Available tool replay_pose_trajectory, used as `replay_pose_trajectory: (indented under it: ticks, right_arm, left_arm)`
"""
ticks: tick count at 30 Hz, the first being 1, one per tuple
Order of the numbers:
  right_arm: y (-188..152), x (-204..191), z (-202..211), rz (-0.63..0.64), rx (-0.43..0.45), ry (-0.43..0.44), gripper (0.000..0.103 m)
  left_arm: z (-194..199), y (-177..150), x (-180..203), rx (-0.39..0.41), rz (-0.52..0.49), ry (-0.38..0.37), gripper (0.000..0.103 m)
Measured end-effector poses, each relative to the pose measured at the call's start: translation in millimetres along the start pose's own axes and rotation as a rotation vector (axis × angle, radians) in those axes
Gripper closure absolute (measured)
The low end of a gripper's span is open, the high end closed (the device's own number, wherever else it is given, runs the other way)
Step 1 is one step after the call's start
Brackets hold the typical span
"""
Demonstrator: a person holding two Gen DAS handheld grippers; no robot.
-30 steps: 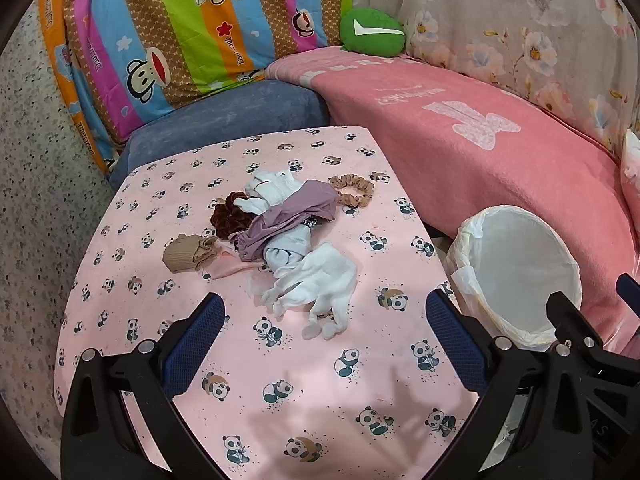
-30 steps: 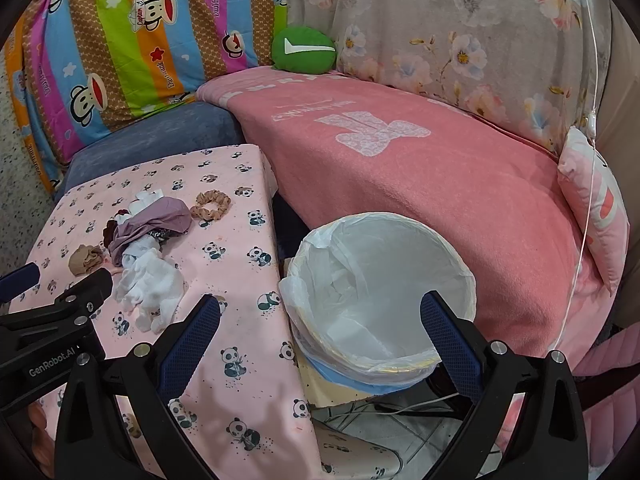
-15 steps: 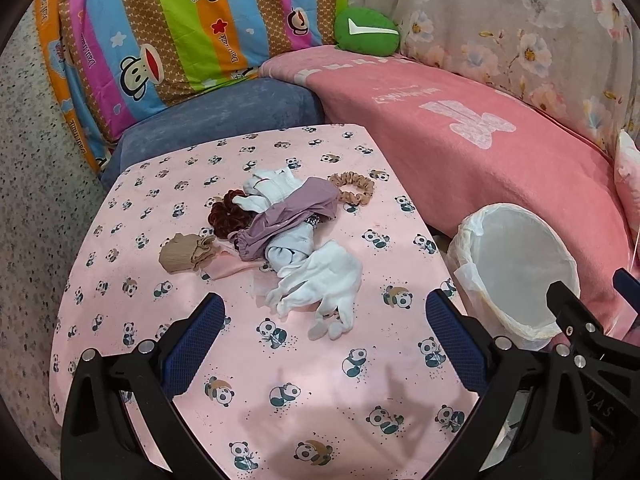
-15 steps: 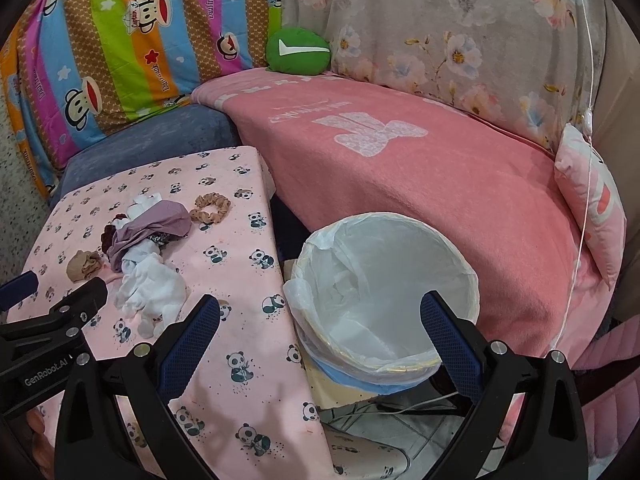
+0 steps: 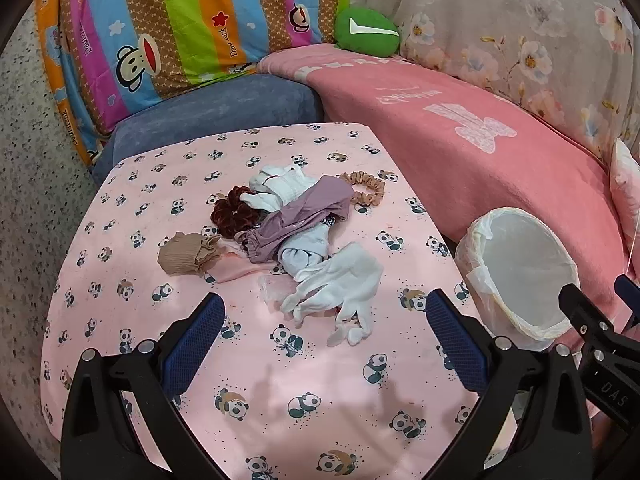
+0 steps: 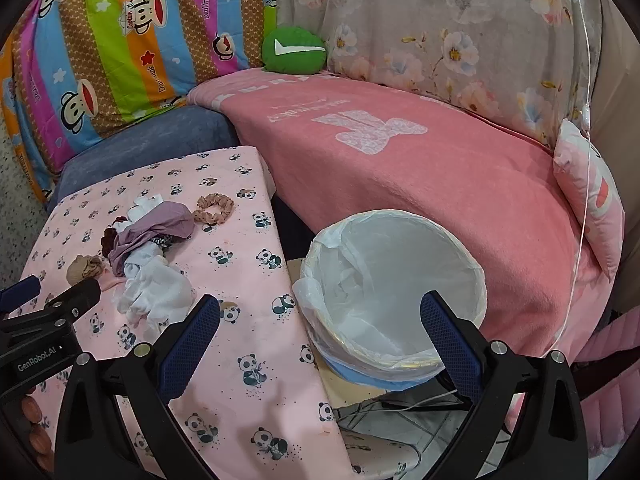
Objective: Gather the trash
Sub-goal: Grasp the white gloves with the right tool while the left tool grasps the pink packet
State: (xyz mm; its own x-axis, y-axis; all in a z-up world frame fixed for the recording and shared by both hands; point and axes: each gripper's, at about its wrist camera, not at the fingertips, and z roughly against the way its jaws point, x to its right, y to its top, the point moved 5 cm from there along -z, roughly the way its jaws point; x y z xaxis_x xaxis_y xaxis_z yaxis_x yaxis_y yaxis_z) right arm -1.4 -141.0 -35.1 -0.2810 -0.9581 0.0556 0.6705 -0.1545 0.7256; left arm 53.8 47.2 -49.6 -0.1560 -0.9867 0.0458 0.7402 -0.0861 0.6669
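Left gripper (image 5: pixel 322 330): I hold it above the near part of the table, pointing toward the heap of small things; its two blue-padded fingers stand wide apart with nothing between them.
Right gripper (image 6: pixel 320 330): I hold it out over the gap between table and bin, fingers spread wide and gripping nothing — the bin's near rim sits between them in my right view.
Table (image 5: pixel 160 184): covered in a pink cloth with panda prints.
Trash heap: it lies near the table's middle, ahead of my left gripper — white gloves (image 5: pixel 340 288) nearest, then a purple cloth (image 5: pixel 304 216) draped over a pale sock (image 5: pixel 308 254), with white socks (image 5: pixel 280 186) at the far end.
Around the heap: a dark red scrunchie (image 5: pixel 232 214) touching the purple cloth on the left, a tan scrunchie (image 5: pixel 366 192) at its far right, and a brown bundle (image 5: pixel 186 258) on the near left, resting on a pink scrap (image 5: pixel 232 270).
Bin (image 6: pixel 394 292): lined with a white bag, standing on the floor just beside the table's right edge, against the pink blanket (image 6: pixel 400 168).
Beyond: a striped monkey-print cushion (image 5: pixel 180 28), a green cushion (image 5: pixel 366 34) and a floral cover (image 6: pixel 440 28).
In the way: nothing lies between my left gripper and the gloves.
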Motion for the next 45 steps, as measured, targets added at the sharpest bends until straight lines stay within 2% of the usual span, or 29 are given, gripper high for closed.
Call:
replay_pose_trajectory:
  ticks: [4, 7, 16, 21, 25, 29, 31, 36, 39, 41, 42, 45]
  right_arm:
    - [0.3, -7.7, -3.2, -0.012, -0.004, 0.005, 0.005]
    - [1.6, -18.1, -8.5, -0.016, -0.011, 0.024, 0.005]
    - [-0.9, -75.7, -34.3, 0.041, -0.039, 0.126, 0.005]
    - [-0.7, -103.8, -55.1, 0.051, -0.076, 0.174, 0.005]
    - [1.9, -121.6, -71.6, 0.063, -0.09, 0.202, 0.01]
    - [3.4, -133.8, -89.9, 0.069, -0.113, 0.217, 0.021]
    - [3.0, -139.6, -98.9, 0.074, -0.121, 0.235, 0.022]
    - [-2.5, -154.2, -125.0, 0.095, -0.176, 0.271, 0.037]
    - [-8.7, -163.0, -136.7, 0.11, -0.21, 0.312, 0.056]
    - [-15.8, -170.0, -143.1, 0.136, -0.24, 0.332, 0.086]
    - [-18.4, -171.2, -143.8, 0.14, -0.246, 0.341, 0.09]
    - [-20.1, -166.1, -136.4, 0.127, -0.229, 0.353, 0.091]
  left_arm:
    - [-5.3, -0.9, -19.8, -0.018, 0.02, 0.003, 0.007]
    - [-10.7, -1.7, -41.8, -0.024, 0.046, 0.035, 0.007]
    - [-34.9, -9.2, -97.3, -0.057, 0.082, 0.09, 0.007]
    - [-50.4, -11.9, -112.6, -0.071, 0.078, 0.083, 0.007]
    - [-65.7, -12.3, -118.0, -0.099, 0.087, 0.064, 0.007]
    - [-74.8, -8.7, -107.0, -0.102, 0.07, 0.031, 0.007]
    - [-80.4, -6.6, -101.7, -0.105, 0.063, 0.021, 0.007]
    - [-90.9, -2.5, -98.2, -0.108, 0.06, 0.019, 0.007]
    - [-95.7, -2.4, -98.3, -0.119, 0.065, 0.016, 0.007]
    - [-98.5, -3.4, -95.4, -0.127, 0.063, 0.011, 0.008]
    - [-99.7, -4.0, -92.7, -0.129, 0.058, 0.007, 0.008]
    - [-103.1, -6.2, -81.2, -0.137, 0.041, -0.013, 0.008]
